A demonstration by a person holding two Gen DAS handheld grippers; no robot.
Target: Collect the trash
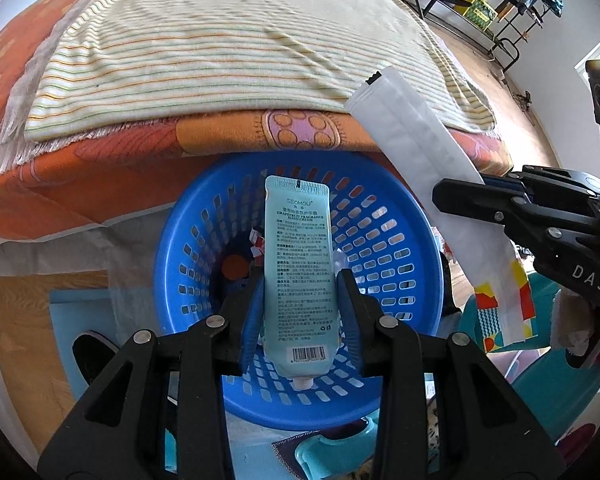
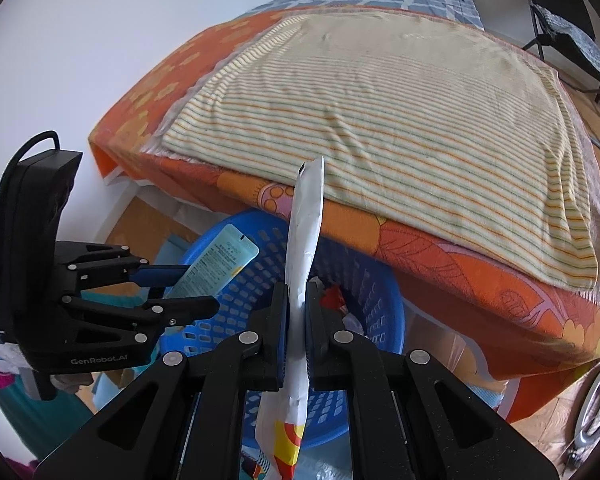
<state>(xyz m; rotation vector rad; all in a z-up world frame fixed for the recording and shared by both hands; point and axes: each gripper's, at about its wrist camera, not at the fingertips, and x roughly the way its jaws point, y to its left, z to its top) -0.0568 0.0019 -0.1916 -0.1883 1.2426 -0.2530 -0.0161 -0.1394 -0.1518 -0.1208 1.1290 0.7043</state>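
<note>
Left hand-held gripper (image 1: 300, 300) clamps pale-blue plastic cream tube (image 1: 298, 256); right hand-held gripper (image 2: 296, 320) pinches white foil wrapper (image 2: 306, 236). Round blue perforated basket (image 1: 400, 208) below both; the long wrapper probably catches the rim and falls outside on release.

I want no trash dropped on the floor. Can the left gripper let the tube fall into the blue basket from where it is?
Probably yes. The left gripper holds the tube over the open blue basket, and nothing lies between.

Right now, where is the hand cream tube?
The hand cream tube is clamped in the left claw, hanging nozzle-down over the blue basket beside the bed; in the right wrist view it sits at left, near the white wrapper.
</note>
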